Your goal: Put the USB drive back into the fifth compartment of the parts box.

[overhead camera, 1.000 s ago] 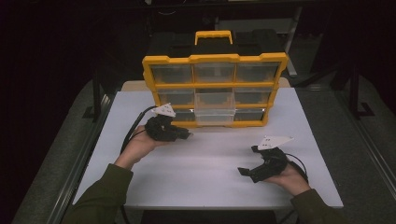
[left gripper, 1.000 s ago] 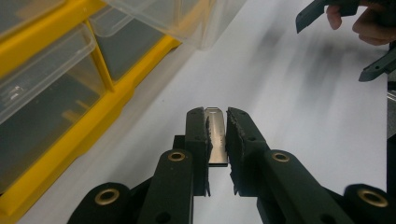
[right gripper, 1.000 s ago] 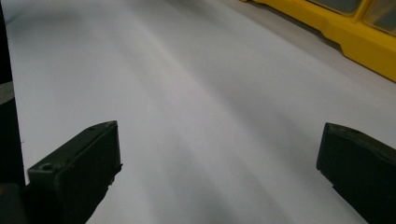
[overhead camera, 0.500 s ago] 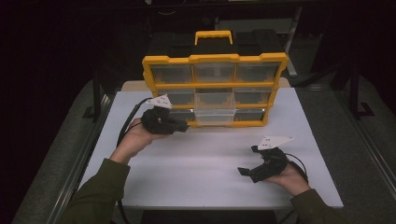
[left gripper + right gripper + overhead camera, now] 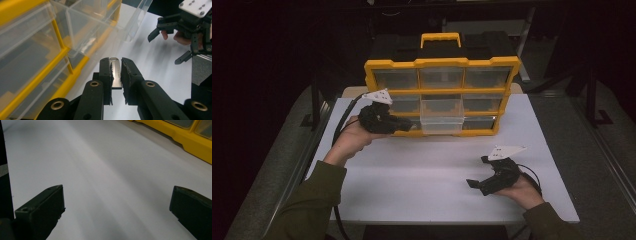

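yellow plastic drawer organiser with clear drawers (image 5: 442, 95): upright at white tabletop's (image 5: 422, 170) far edge, middle drawer pulled out | left gripper (image 5: 116, 68): pinching a thin flat metal piece (image 5: 115, 72) beside organiser's lower-left drawers | right gripper (image 5: 478, 176): jaws spread, near front-right corner

The yellow drawer cabinet (image 5: 442, 95) is blocking the table's (image 5: 412, 175) far edge, its pulled-out middle drawer (image 5: 441, 117) jutting toward the person. In front of the cabinet, bare tabletop is lying open between the hands.

There was one organizer (image 5: 442, 95) with nine drawers, one tabletop (image 5: 422, 175), and two hand-held grippers (image 5: 404, 124) (image 5: 479, 175).
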Tool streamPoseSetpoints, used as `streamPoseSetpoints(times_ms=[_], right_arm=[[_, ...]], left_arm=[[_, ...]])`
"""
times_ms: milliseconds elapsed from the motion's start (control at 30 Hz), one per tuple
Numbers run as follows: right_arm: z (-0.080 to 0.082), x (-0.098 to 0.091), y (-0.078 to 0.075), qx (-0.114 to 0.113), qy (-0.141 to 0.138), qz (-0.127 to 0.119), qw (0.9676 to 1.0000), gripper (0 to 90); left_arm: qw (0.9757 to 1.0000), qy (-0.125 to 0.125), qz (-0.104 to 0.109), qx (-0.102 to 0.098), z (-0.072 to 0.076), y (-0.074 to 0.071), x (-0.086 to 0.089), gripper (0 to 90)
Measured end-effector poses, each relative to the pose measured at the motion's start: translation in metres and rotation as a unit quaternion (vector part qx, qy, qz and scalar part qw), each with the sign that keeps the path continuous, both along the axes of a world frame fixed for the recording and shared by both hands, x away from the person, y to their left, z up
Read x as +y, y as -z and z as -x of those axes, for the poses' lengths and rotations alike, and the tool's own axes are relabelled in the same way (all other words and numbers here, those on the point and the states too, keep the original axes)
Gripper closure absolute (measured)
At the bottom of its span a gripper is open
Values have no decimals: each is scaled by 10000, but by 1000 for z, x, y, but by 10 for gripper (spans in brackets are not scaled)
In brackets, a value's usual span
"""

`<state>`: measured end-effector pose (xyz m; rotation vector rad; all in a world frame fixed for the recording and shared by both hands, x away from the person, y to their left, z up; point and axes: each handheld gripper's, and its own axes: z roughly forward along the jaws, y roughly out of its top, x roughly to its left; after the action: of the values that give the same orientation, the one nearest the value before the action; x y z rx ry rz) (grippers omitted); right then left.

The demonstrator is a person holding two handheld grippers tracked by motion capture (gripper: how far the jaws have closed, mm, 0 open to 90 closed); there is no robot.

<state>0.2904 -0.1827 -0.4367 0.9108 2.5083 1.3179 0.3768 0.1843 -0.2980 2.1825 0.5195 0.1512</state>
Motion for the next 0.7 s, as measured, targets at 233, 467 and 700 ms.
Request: streamPoseSetpoints(times_ms=[233, 467, 700], right_arm=[[0, 0, 0, -1, -6, 14, 10000, 0], [0, 0, 0, 1, 4, 7, 10000, 0], [0, 1, 0, 12, -10, 7, 10000, 0]], left_arm=[[9999, 9, 43, -100, -3, -16, -1, 793], [9998, 44, 98, -172, -8, -32, -5, 793], [9996, 53, 176, -208, -16, -42, -14, 793]])
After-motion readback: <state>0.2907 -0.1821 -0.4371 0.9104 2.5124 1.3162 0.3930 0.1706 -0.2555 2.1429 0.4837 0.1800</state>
